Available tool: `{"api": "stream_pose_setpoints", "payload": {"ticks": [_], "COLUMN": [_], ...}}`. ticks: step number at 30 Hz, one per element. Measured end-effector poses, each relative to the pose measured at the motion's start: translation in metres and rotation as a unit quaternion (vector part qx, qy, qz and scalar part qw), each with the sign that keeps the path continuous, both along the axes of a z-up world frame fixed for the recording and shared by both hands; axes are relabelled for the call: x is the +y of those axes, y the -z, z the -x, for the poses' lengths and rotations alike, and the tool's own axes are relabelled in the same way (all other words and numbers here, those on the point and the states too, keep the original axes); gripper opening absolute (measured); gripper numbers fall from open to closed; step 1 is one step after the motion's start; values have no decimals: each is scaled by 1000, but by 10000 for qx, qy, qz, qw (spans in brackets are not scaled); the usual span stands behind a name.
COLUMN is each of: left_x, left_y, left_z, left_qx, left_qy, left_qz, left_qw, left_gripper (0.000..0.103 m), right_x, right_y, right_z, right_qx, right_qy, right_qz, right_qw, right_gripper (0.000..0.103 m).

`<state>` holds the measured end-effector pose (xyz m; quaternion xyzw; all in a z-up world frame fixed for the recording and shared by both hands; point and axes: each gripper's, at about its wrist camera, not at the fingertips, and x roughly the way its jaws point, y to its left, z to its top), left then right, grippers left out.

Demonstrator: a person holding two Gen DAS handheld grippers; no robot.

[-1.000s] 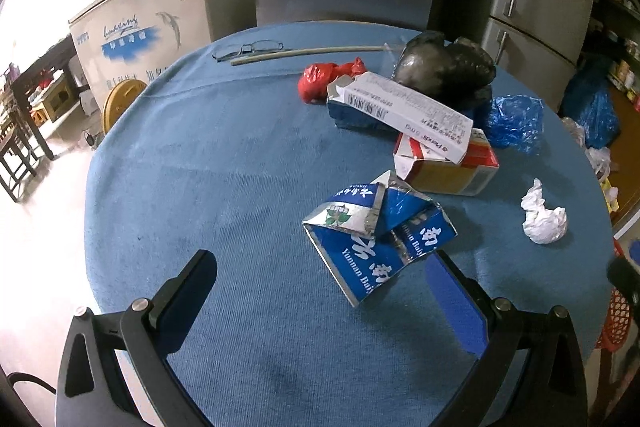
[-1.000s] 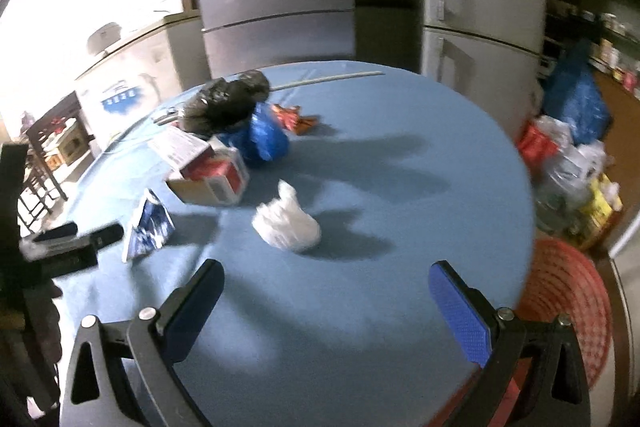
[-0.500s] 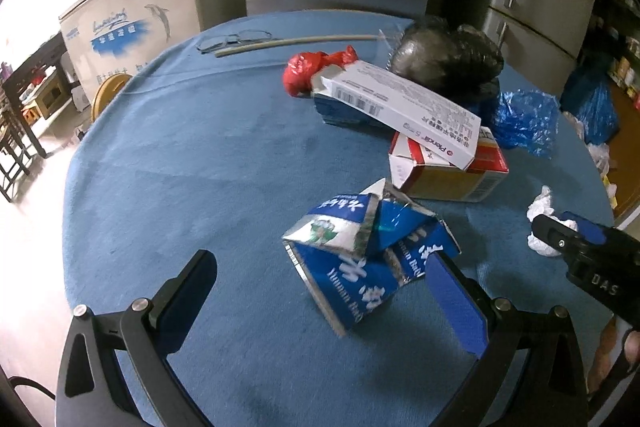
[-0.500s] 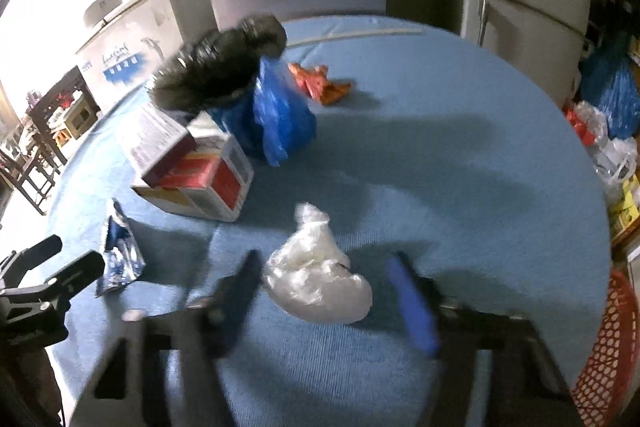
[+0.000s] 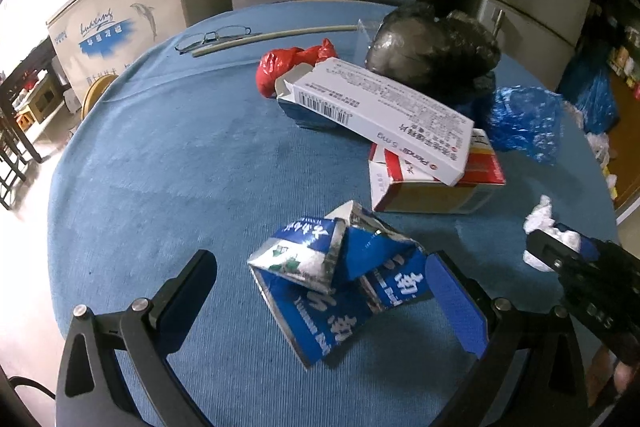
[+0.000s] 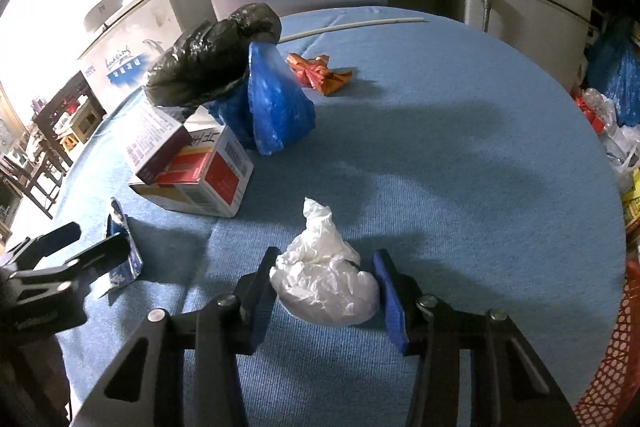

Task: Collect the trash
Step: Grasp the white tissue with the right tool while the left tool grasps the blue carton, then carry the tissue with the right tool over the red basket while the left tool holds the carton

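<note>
A crumpled white plastic wad (image 6: 324, 279) lies on the blue round table (image 6: 460, 147). My right gripper (image 6: 326, 255) is closing on it, both pads touching its sides; the left wrist view shows the wad (image 5: 540, 219) and that gripper (image 5: 568, 255) at the right. A crushed blue and white carton (image 5: 332, 279) lies between the wide-spread fingers of my left gripper (image 5: 320, 291), which is open. The right wrist view shows that gripper (image 6: 80, 247) and the carton (image 6: 120, 251) at the left.
Behind the carton are a red and white box (image 5: 436, 179) with a long white box (image 5: 372, 107) leaning on it, a black bag (image 5: 432, 51), a blue bag (image 5: 520, 123), a red bag (image 5: 288, 63), glasses (image 5: 216, 37) and a pale stick (image 5: 276, 37). A red basket (image 6: 624, 347) stands beside the table.
My right gripper came down over the white wad and its jaws went from wide to narrow around it. The left gripper moved closer to the blue carton and stayed open.
</note>
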<state>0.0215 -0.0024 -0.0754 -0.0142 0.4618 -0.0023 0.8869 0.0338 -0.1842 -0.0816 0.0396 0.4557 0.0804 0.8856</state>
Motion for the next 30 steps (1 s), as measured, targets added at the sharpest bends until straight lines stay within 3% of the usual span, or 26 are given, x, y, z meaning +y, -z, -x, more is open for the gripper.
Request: {"api": "stream_pose_setpoints", "payload": {"ticks": [6,9,10,12,13,14,16,19,30], "left_x": [-10,-9,-9,-12,-14,-13,-6,7,26], "left_y": [15,19,19,14,13,12,11,10,-11], "left_z": [-17,-22,-22,-18,-18,-20,-23,-23,-4], "left_qx": [307,370,347,181,157,179,266,356,30], "left_qy": [128,166,221,405,464,527,528,497,475], "left_qz": [-239,-86,11,-18,-143,-24,207,574,854], "left_qw": [9992,9991,9992,9990,9987,9984,9980,9965,9952], "left_gripper": [103,103,95,66,46,31,17,12,12], "right_x": [1,2,2,2,1,1,1,0,-2], "right_y": [1,2,2,2,1,1,1,0,-13], "right_z": [1,1,1,1,1,1,0,0,11], "right_qx": [31,26,22,23,23,29,41,62,-76], "right_qy": [-55,-74,-73,-77,-77,-81,-89,-78,33], "right_qz": [-16,-16,-25,-43,-48,-60,-80,-145,-314], "right_qw": [10000,10000,10000,10000,10000,9999,9999,9998,9995], "right_gripper": [49,48,48,47,47,47,46,46,45]}}
